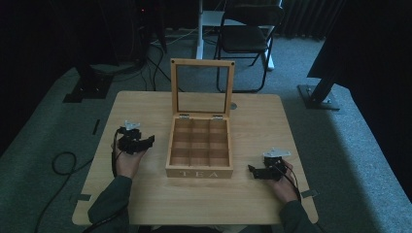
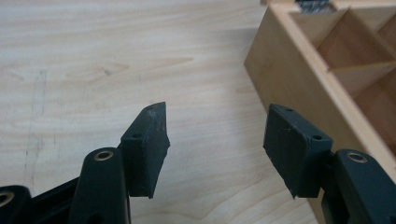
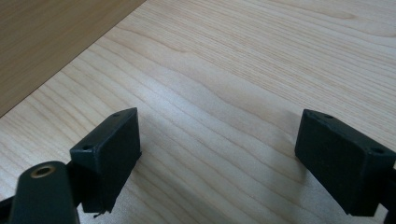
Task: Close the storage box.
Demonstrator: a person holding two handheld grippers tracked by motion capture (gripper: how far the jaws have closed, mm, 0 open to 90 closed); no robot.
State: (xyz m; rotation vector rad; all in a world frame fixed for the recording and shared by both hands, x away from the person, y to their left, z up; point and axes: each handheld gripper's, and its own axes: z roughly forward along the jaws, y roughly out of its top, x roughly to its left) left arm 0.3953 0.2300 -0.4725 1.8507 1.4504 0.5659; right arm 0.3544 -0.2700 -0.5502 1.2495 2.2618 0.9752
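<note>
- Tea box (image 1: 199, 145) sits mid-desk (image 1: 145, 204), lid (image 1: 202, 87) upright, its nine cells empty as far as the high view shows
- Left tongs (image 1: 144, 141) spread, pinching nothing, just beside the box's left wall (image 2: 299, 93)
- Right tongs (image 1: 252, 171) spread wide over bare desk (image 3: 243, 70), near the box's front right corner
- Likely step: closing or moving the box; I'd bring both tongs in square to the walls and grip evenly so it doesn't skid
- Front panel reads "TEA" (image 1: 199, 173); no other writing legible
</note>
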